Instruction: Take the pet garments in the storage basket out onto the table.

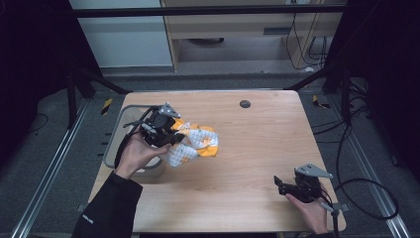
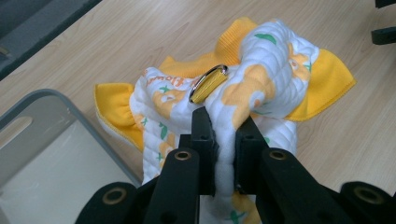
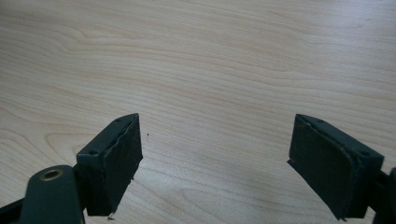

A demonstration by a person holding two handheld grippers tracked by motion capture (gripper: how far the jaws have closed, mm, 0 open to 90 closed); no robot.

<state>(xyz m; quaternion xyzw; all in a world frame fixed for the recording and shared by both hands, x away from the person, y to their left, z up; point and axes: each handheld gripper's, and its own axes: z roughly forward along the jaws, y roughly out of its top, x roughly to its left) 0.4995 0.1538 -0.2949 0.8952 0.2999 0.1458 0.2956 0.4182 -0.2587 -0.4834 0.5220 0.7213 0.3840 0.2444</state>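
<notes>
The wooden table (image 1: 247, 163) carries a grey bin (image 1: 119, 130) hanging at its left edge, and just right of the bin lies the garment (image 1: 195, 144), a small quilted white-and-orange piece with orange trim, bunched up on the left half of the tabletop. It looks soft, light and limp, so it should sag and trail from whatever point it is lifted by; nothing about it seems fragile or slippery. A thick padded fold gives the surest hold, better than the thin orange hem or the metal ring (image 2: 208, 84) sewn near the top.

The left gripper (image 1: 166, 130) sits at the garment's left side, next to the bin's rim, its jaws clenched on a fold of the white quilting, as the left gripper view shows at (image 2: 226, 149). The left hand (image 1: 133, 156) reaches in from the near left, forearm angled toward the far right, wrist raised.

The right gripper (image 1: 283, 186) rests low over bare wood at the near right, well apart from the garment, its jaws spread wide and holding nothing, seen over the plain tabletop at (image 3: 215, 163).
</notes>
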